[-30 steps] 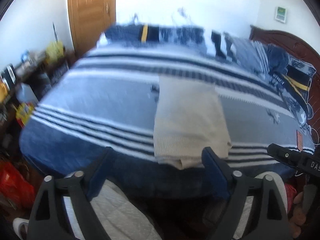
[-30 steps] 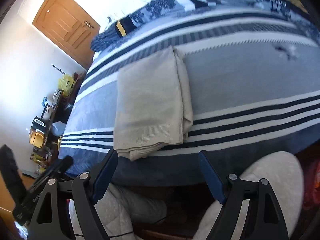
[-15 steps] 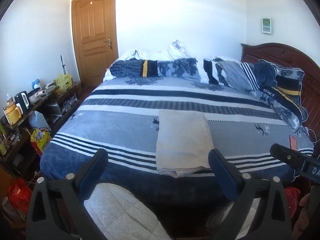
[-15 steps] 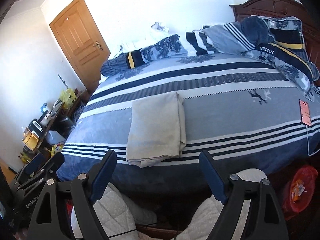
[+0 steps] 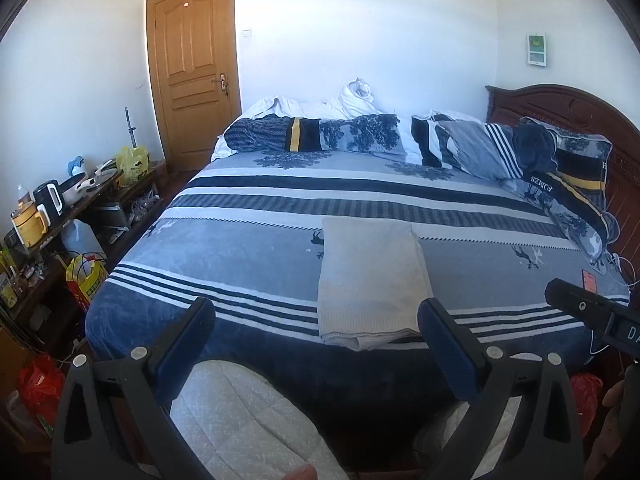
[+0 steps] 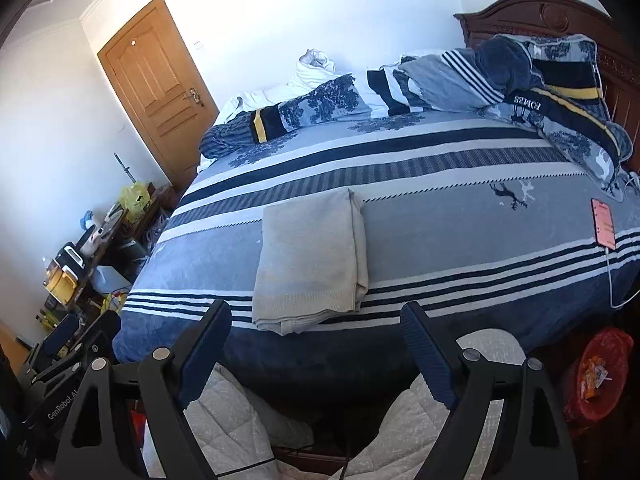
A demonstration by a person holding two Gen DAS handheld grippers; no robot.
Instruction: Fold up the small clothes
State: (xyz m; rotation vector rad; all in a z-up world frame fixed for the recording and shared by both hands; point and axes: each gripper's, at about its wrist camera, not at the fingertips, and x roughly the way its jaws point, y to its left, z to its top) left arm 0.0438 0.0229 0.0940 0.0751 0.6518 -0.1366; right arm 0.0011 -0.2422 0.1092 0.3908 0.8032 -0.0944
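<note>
Two grippers are being held above the near bed edge | left gripper (image 5: 316,322): jaws spread wide, having just been opening, nothing being gripped | beige garment (image 5: 372,280): lying folded flat on the striped bed (image 5: 240,248), near its front edge | right gripper (image 6: 316,326): jaws spread, nothing between them.

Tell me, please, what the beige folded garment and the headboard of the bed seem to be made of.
The beige folded garment looks like a soft knit, perhaps cotton or wool: matte, with a fine ribbed band along its near edge. The exact fibre cannot be told. The headboard looks like dark reddish wood with a slightly glossy finish: it has carved ornament and a curved moulded top.
</note>
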